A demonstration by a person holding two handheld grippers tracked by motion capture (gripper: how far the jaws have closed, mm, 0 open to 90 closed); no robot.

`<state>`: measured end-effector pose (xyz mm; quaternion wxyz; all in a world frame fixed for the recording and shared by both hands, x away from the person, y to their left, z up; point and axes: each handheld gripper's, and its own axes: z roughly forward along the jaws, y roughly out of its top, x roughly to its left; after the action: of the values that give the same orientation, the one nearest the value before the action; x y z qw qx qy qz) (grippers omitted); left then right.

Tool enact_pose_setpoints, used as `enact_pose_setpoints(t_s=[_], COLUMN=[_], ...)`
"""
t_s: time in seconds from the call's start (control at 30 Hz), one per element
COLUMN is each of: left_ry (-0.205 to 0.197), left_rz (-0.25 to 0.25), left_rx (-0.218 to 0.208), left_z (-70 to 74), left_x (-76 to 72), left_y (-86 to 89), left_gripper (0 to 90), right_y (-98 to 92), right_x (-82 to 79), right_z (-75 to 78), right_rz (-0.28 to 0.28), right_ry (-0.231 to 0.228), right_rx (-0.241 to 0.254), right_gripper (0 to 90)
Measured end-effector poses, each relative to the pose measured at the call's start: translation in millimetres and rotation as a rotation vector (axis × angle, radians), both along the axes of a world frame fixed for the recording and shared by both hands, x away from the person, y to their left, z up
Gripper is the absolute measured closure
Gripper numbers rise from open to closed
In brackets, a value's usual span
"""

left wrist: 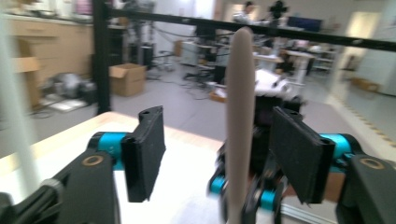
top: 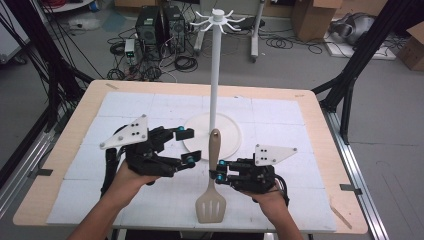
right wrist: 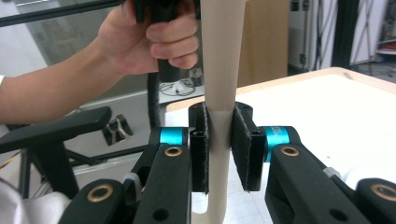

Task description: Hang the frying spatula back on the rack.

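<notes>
Beige slotted spatula (top: pixel 213 180): upright over the near middle of the bench (top: pixel 60 165), blade down near the front edge, handle rising toward the base of the white rack. Right gripper (top: pixel 218 172): jaws clamped on the spatula handle, low on its length; in the right gripper view both black pads (right wrist: pixel 200 149) press flat against the beige shaft (right wrist: pixel 219 70) from either side, with no gap visible. Left gripper (top: pixel 186 146): jaws standing well apart, nothing between the pads in contact; it sits just left of the spatula handle, its jaws pointing toward it. In the left gripper view the handle (left wrist: pixel 239 116) stands between the two spread pads, nearer the right-hand one, touching neither as far as the blur allows. White rack (top: pixel 216 75): tall pole with hooked arms at the top, on a round white base (top: pixel 197 135) at bench centre, just behind the spatula. White tiled mat (top: pixel 280 112): covers most of the bench top.
</notes>
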<state>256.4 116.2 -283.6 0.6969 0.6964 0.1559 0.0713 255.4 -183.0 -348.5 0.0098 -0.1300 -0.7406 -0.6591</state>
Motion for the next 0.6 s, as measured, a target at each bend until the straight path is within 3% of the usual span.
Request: enact_pose_setpoints(t_s=[0.13, 0.17, 0.23, 0.43, 0.6], left_ry=[0.012, 0.015, 0.017, 0.043, 0.058], left_rz=[0.104, 0.125, 0.169, 0.238, 0.271], left_rx=[0.036, 0.052, 0.080, 0.117, 0.122], left_z=[-15.0, -19.6, -29.2, -55.1, -68.0], left_x=[-1.2, -1.1, -1.8, -6.7, -7.6], left_y=[25.8, 32.6, 45.9, 80.0, 93.7], left_gripper=[27.0, 21.1, 20.2, 20.0, 20.1], right_y=[-1.1, -1.6, -1.6, 2.4, 4.5], right_x=[1.8, 3.6, 5.0, 17.9, 31.0], right_z=[1.2, 2.6, 3.6, 19.4, 36.0], right_rz=[-0.018, -0.030, -0.033, -0.065, -0.080], right_ry=[0.006, 0.005, 0.006, 0.000, -0.010], right_rx=[0.002, 0.007, 0.008, 0.001, 0.001], right_gripper=[77.7, 77.7, 77.8, 77.7, 77.7])
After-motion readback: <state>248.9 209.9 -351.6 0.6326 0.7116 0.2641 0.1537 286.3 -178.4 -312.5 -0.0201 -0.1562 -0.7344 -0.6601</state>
